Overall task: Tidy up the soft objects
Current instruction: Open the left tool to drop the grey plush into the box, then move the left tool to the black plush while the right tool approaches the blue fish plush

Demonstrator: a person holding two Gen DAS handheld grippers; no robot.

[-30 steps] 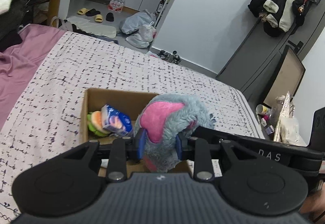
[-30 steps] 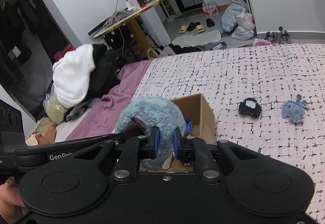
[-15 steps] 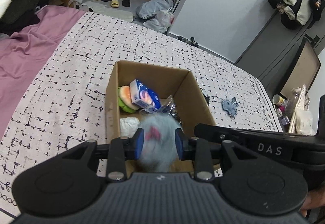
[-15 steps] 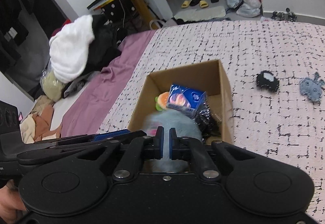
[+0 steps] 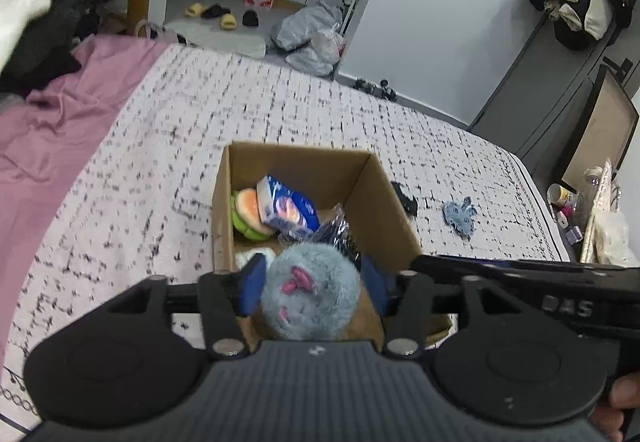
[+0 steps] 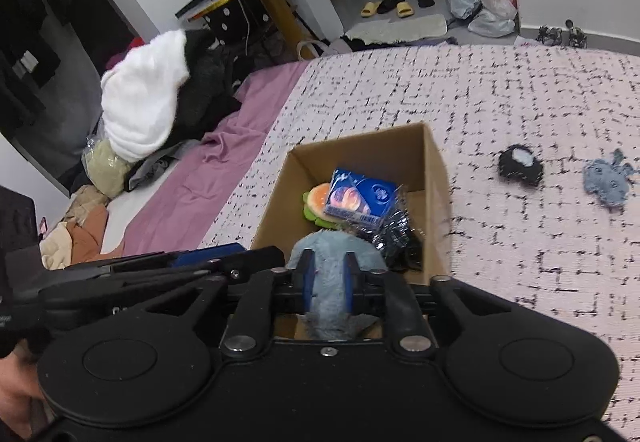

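Observation:
A fluffy grey-blue plush toy (image 5: 312,294) with pink patches lies in the near end of the open cardboard box (image 5: 296,161) on the bed. My left gripper (image 5: 312,282) straddles it, jaws opening, with slim gaps between the pads and the fur. In the right wrist view the same plush toy (image 6: 332,246) fills the narrower gap of my right gripper (image 6: 329,278), whose jaws are also opening. The box (image 6: 360,145) also holds a blue packet (image 6: 360,197), a burger-shaped toy (image 6: 316,201) and a black crinkly bag (image 6: 396,242).
On the patterned bedspread to the right of the box lie a small black toy (image 6: 520,163) and a small blue flat plush (image 6: 606,181). A pink sheet (image 6: 224,169) and a heap of clothes (image 6: 144,105) lie to the left. The bed's edge runs along the right (image 5: 536,193).
The plush toy has come down from above the box into its near end. Both grippers' jaws stand wider than half a second ago.

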